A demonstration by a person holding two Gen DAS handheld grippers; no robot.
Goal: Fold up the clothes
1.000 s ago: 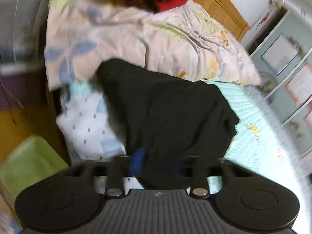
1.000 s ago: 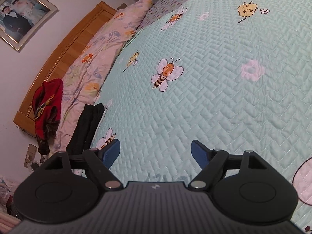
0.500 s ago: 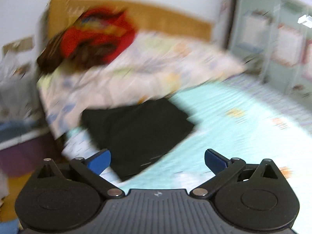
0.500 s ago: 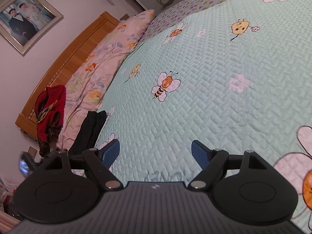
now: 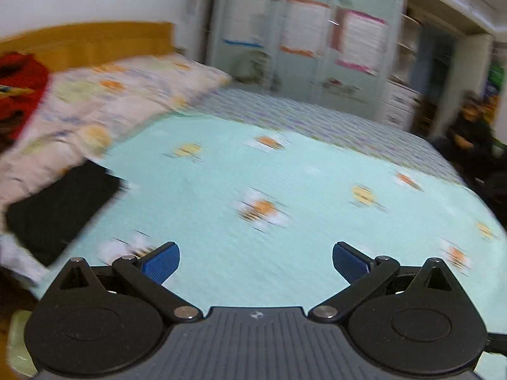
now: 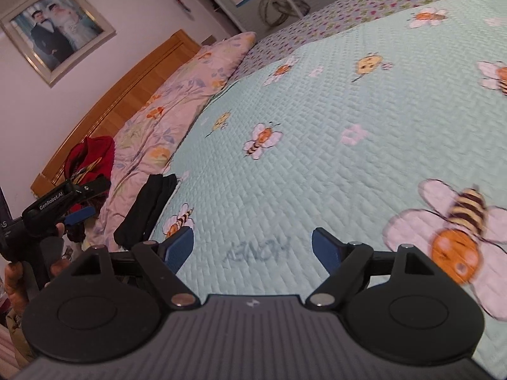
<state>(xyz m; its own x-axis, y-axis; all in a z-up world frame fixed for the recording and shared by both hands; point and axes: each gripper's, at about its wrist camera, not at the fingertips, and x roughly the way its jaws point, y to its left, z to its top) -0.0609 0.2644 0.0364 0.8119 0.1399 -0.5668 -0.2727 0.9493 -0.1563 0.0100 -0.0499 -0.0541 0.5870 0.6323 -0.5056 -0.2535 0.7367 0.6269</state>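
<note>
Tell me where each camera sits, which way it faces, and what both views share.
Left wrist: on the left gripper, open, facing across the bee quilt toward the cabinets.
Right wrist: on the right gripper, open, facing along the quilt toward the headboard; the person's left hand shows at the edge.
Shared: black folded garment, red clothing, floral duvet.

The left tongs (image 5: 256, 262) hang above the pale green bee-print bedspread (image 5: 285, 190) with their blue pads spread wide — nothing between them. A folded black garment (image 5: 60, 209) lies at the bed's left edge, touching a floral quilt (image 5: 104, 104). Red clothing (image 5: 19, 91) sits by the wooden headboard (image 5: 92, 44) — all blurred.
</note>
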